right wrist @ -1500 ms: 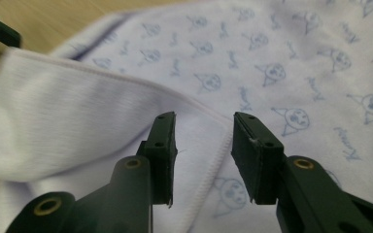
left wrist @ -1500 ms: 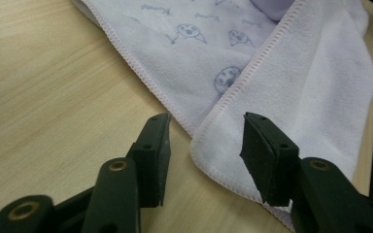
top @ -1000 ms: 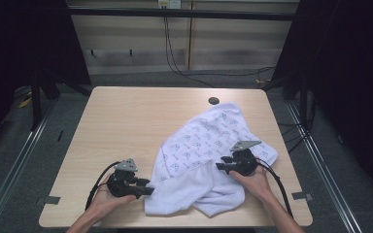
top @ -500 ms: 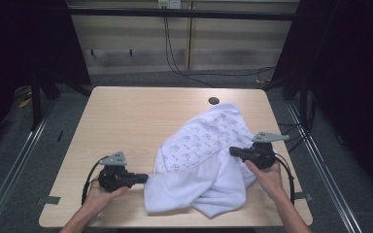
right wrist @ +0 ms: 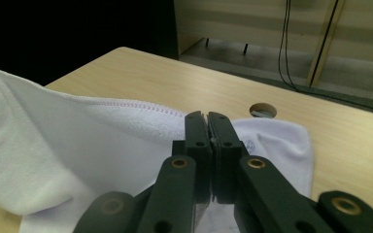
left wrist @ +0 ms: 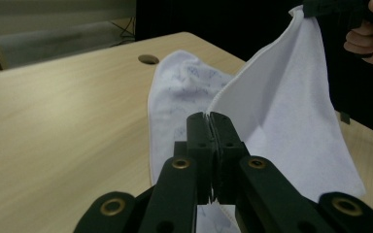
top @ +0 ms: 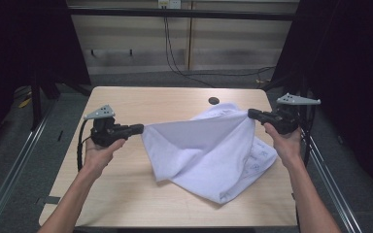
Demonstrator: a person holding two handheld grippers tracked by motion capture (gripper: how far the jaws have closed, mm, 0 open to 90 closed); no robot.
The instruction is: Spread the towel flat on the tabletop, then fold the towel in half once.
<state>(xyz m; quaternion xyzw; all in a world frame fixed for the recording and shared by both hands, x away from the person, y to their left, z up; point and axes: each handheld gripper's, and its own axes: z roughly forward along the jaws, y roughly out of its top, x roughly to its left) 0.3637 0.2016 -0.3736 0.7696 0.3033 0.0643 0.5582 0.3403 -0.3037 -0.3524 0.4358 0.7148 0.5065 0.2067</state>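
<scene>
Both hands swung apart and up, so towel (top: 209,150) now hangs stretched between them, far end resting on worktop (top: 126,102). Left gripper (top: 138,128) and right gripper (top: 252,114) each have fingers clamped on a corner. Pull wider and I reckon a corner slips out, since only a thin edge is pinched.
</scene>
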